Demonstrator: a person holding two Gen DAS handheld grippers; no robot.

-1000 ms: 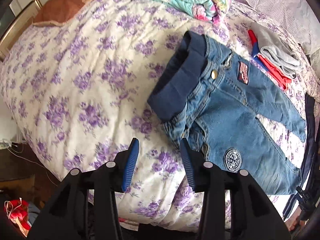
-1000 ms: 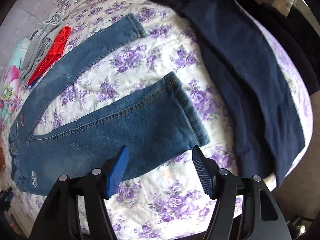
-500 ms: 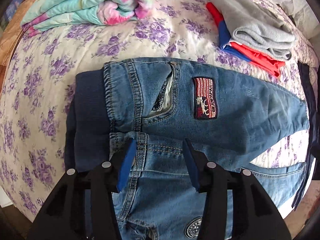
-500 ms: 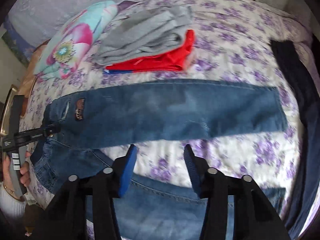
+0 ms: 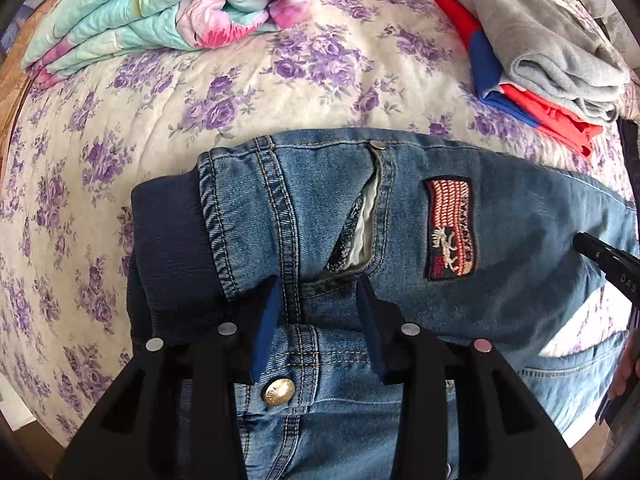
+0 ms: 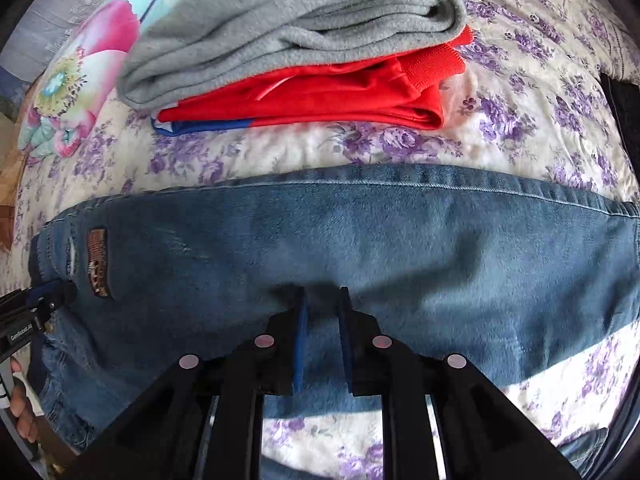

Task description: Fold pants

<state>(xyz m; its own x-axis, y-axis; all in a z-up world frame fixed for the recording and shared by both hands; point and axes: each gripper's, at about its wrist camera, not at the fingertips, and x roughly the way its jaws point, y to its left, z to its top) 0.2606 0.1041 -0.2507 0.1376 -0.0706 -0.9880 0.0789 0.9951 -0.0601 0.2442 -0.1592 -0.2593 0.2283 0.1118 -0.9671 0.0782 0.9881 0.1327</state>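
Left wrist view: the left gripper (image 5: 318,312) points down at the waistband of the jeans (image 5: 500,232); its jaws have just been closing and straddle the denim beside the brass button (image 5: 279,391), but whether the pads press it cannot be told. The right gripper (image 6: 322,320) has likewise been closing, its jaws narrowed around a raised pinch of the far leg.

Risks:
- A shallow pinch takes only the top layer, so the leg slips free or lifts unevenly.
- Unequal pulls skew the fold line.

The jeans lie flat on the floral bedspread (image 5: 168,120). Their long axis runs left to right in both views, waistband left, hems right. The folded grey and red clothes (image 6: 304,52) lie just beyond.
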